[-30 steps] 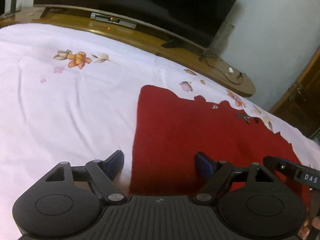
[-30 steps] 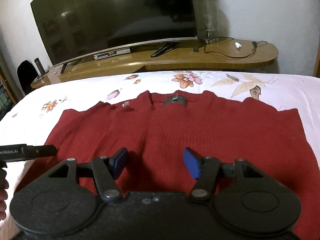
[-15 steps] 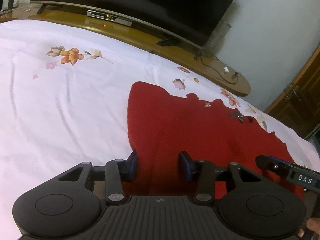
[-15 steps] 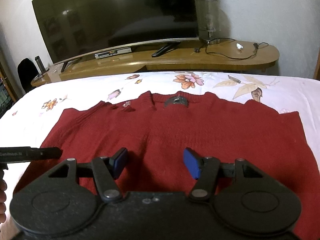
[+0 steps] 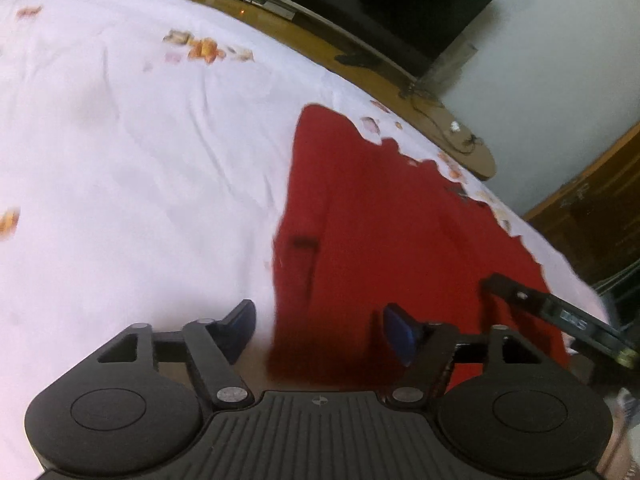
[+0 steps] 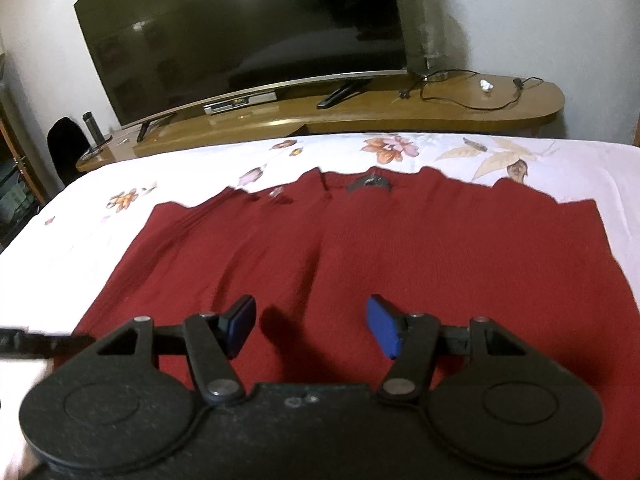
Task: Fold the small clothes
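A dark red knit sweater lies flat on the white floral bedsheet, its neck with a grey label at the far side. My right gripper is open and empty over the sweater's near hem. My left gripper is open at the sweater's left edge, which looks slightly raised; one pad is over the sheet, the other over red cloth. The right gripper's body shows at the right of the left wrist view.
Beyond the bed stands a long wooden TV bench with a large dark TV, a set-top box, a remote and a cable. A wooden cabinet stands at the right.
My left gripper narrowed at the sweater's left edge half a second ago and has opened wide again, and its view has tilted and shifted. The right gripper stays open, nearly still.
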Demonstrator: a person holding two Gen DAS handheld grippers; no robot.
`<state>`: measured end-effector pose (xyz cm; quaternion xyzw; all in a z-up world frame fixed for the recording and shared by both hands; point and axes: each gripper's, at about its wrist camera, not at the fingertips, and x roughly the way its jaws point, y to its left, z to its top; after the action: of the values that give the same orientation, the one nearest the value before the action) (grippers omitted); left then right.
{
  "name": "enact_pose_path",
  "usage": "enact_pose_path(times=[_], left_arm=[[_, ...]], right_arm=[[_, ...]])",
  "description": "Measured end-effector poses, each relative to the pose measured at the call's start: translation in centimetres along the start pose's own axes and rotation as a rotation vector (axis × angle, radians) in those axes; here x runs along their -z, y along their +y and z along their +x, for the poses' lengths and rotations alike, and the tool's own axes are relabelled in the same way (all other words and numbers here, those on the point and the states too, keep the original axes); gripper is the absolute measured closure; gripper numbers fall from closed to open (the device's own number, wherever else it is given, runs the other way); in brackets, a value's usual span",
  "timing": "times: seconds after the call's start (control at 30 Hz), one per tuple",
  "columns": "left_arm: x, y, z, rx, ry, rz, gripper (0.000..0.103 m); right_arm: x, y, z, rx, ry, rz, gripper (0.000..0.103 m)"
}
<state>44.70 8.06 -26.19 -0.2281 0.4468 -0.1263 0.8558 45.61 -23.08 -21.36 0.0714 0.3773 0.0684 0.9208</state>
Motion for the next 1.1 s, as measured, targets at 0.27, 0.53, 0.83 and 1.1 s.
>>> enact_pose_path(times=[0.27, 0.53, 0.83, 1.1], left_arm=[[2.1, 0.8, -0.2, 0.103, -0.021, -0.136, 0.056], [1.3, 1.6, 1.6, 0.145, -0.027, -0.274, 0.067], [0.9, 0.9, 3.0, 0.152, -0.067, -0.269, 0.087], [-1.8, -6.3, 0.2, 0.235, -0.163, 0.004, 0.088]], right_arm=[[1.0, 1.4, -1.3, -0.024, 0.009, 0.005, 0.042], [-0.2, 2.1, -0.6, -0.001, -0.02, -0.027, 0.046], [-0.8, 2.0, 4.4, 0.123, 0.012, -0.105, 0.07], [-0.7, 0.9, 3.5, 0.07, -0.005, -0.037, 0.07]])
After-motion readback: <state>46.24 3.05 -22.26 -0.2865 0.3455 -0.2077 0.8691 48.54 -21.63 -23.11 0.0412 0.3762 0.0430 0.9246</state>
